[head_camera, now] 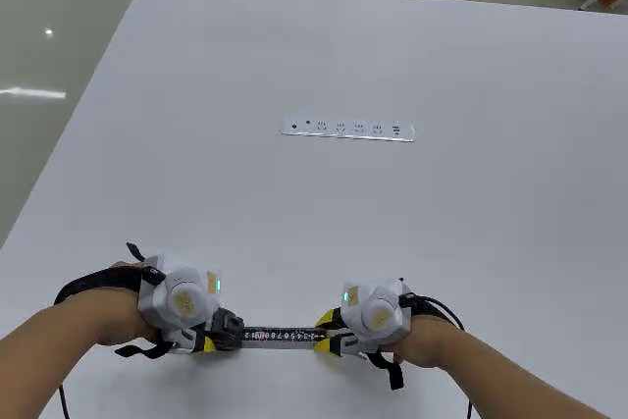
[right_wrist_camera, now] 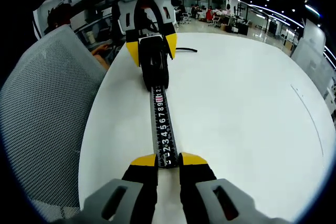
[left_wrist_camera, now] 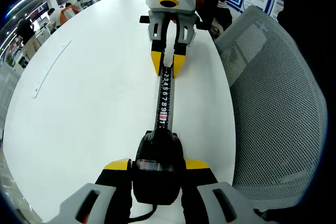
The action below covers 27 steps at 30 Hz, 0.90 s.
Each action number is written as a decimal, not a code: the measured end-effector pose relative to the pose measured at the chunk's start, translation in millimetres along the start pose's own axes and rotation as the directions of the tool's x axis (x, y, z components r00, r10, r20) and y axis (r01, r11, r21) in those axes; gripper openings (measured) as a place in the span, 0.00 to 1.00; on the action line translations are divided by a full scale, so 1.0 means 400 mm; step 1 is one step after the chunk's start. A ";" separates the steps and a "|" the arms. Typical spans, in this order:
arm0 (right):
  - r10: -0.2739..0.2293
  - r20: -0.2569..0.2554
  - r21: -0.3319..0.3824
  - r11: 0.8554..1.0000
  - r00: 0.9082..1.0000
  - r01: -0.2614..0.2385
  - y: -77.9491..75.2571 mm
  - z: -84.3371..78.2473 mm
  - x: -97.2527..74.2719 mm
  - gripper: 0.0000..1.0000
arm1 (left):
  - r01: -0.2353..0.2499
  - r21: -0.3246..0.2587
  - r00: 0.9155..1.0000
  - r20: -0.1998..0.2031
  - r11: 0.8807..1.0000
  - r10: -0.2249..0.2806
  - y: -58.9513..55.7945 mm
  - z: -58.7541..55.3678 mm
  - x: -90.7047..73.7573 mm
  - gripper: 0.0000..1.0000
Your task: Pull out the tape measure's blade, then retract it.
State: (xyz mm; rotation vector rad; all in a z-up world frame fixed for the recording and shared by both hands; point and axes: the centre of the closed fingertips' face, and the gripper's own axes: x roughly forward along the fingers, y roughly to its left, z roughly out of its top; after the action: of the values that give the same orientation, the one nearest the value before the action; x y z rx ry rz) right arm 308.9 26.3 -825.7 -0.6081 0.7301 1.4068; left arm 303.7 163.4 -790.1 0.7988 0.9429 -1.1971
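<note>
Your forearms (head_camera: 59,340) come in low from both sides at the near edge of the table (head_camera: 392,223), with the grippers nose to nose. The left gripper (head_camera: 210,337) is clamped on the tape measure (left_wrist_camera: 157,169) by its black case, and the right gripper (head_camera: 324,334) pinches the tip of the blade (left_wrist_camera: 164,98). The blade is partly out, with its long axis running left-right between them.

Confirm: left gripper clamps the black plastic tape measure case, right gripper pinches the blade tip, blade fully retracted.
Not retracted: the left gripper view shows the numbered steel blade drawn out from the black plastic case to the right gripper. Rest stands.
</note>
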 end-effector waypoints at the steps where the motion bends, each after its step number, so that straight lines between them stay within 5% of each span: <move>1: 0.000 0.000 0.001 1.000 1.000 0.000 -0.001 -0.002 -0.001 0.13 | 0.000 -0.001 1.000 0.000 1.000 0.000 0.000 0.000 0.000 0.33; 27: -0.013 -0.019 0.018 1.000 1.000 0.014 -0.007 -0.049 -0.039 0.13 | 0.001 -0.010 1.000 0.002 1.000 -0.001 0.001 -0.001 0.000 0.33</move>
State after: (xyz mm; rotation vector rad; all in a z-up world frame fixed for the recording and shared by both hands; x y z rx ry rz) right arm 309.6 1.3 -826.6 -0.6114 0.7515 1.3823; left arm 303.9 163.8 -790.1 0.7894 0.9468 -1.1933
